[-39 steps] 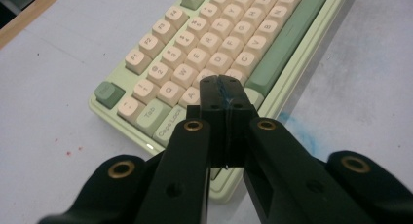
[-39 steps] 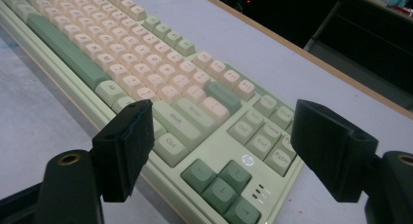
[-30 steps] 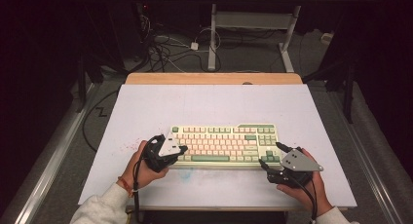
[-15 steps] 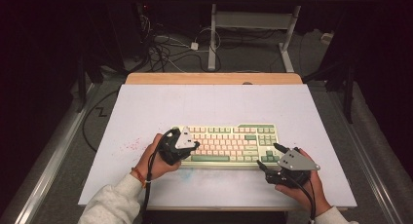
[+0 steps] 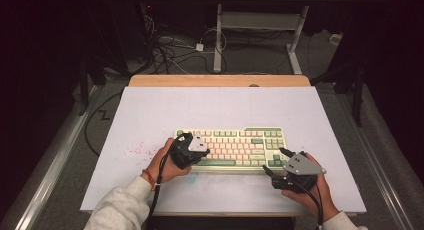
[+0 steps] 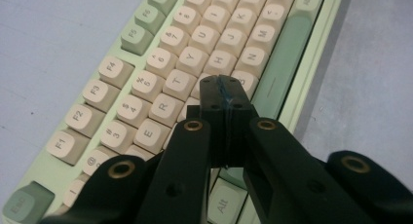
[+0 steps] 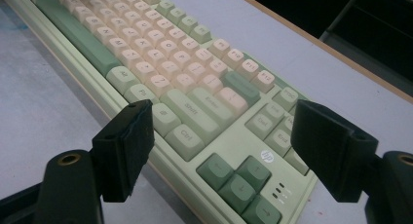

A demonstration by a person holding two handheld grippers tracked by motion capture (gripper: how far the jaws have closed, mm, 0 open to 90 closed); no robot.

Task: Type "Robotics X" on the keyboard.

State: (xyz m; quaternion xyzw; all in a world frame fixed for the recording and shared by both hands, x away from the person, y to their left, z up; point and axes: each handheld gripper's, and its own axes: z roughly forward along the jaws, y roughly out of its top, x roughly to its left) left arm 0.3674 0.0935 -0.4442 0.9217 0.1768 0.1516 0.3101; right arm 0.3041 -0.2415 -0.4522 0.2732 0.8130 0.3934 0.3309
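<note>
Keyboard (image 5: 231,147) lies flat on the white table (image 5: 150,115), toward the near side and a little right of centre, long edge running left to right. Pale green case, cream letter keys, darker green space bar (image 6: 280,70) and modifiers.

Left gripper (image 5: 192,149) sits over the left end of the keyboard, held from the near-left by a hand (image 5: 165,165) in a light sleeve. In the left gripper view its jaws are pressed together with nothing between them, the joined tip poised over the letter rows around G and B, just left of the space bar. Whether the tip touches a key I cannot tell; no key looks pushed down.

Right gripper (image 5: 279,162) rests at the near-right corner of the keyboard, jaws spread wide and holding nothing. The right gripper view looks along the board past the arrow keys (image 7: 238,182) and Ctrl.

Judgement: work looks like key pressing with the clenched left tip used as a poking finger. The approach is made and the tip is lined up; the press itself appears not yet done. Right gripper seems idle, perhaps waiting or ready to steady the board. Faint red specks (image 5: 135,151) on the table left of the keyboard.
</note>
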